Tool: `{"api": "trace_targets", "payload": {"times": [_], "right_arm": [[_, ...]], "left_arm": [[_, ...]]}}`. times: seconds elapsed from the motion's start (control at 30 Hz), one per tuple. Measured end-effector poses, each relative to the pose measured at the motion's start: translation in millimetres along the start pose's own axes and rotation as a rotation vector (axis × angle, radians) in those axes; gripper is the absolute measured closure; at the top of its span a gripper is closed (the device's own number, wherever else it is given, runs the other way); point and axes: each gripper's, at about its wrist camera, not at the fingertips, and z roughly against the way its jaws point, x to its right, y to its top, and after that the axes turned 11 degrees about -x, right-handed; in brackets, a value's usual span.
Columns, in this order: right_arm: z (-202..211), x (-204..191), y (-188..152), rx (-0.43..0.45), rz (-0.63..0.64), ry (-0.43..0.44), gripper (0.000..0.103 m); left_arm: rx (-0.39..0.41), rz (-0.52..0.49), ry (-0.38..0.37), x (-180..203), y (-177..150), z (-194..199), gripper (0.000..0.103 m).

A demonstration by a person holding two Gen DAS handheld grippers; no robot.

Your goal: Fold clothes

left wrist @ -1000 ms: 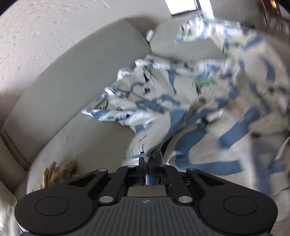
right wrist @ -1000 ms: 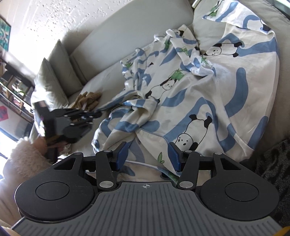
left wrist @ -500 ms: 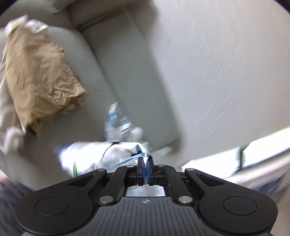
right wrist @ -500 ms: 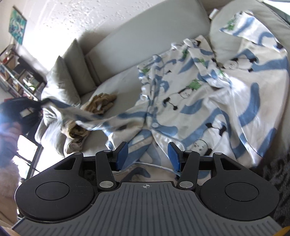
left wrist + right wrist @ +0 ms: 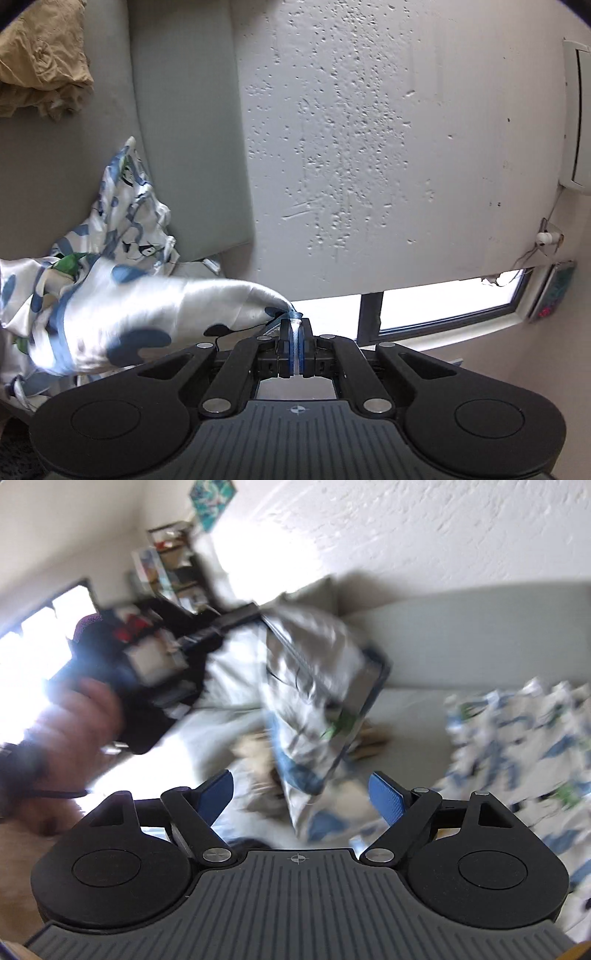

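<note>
One satin panda-print garment trails up from the sofa, its hem pinched in the closed left gripper; the right gripper is opening, empty. Light, slippery: take hems.

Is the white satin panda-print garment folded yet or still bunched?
Bunched: the white satin panda-print garment hangs crumpled from the shut left gripper, trailing onto the grey sofa.

The right gripper, its jaws opening with nothing pinched, faces a hanging patterned cloth held by the left gripper.
</note>
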Motion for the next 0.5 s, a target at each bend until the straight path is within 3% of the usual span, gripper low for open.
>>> {"api": "trace_targets", "payload": {"times": [0.03,0.17,0.23,0.4,0.47,0.5], "right_arm": [[-1.8,3.1,0.4,0.006,-0.019,-0.026,0.018],[7.0,22.8,6.7,0.132,-0.108,0.018,0.018],[10.2,27.4,14.0,0.188,-0.091,0.027,0.018],[5.3,35.0,28.1,0.22,0.028,0.034,0.026],[6.5,28.9,27.7,0.213,0.133,0.018,0.028],[8.3,24.8,25.9,0.216,0.194,-0.007,0.034]], "left_arm": [[-0.012,-0.001,-0.004,-1.0,-0.7,-1.4,0.102],[-0.063,-0.006,0.001,-4.8,-4.0,-3.8,0.102],[-0.087,-0.017,-0.001,-6.2,-5.8,-1.7,0.102],[-0.115,-0.079,0.045,-2.7,-4.1,8.8,0.102],[-0.121,-0.097,0.069,-2.7,-3.2,10.2,0.102],[-0.126,-0.1,0.077,-3.6,-3.5,9.5,0.102]]}}
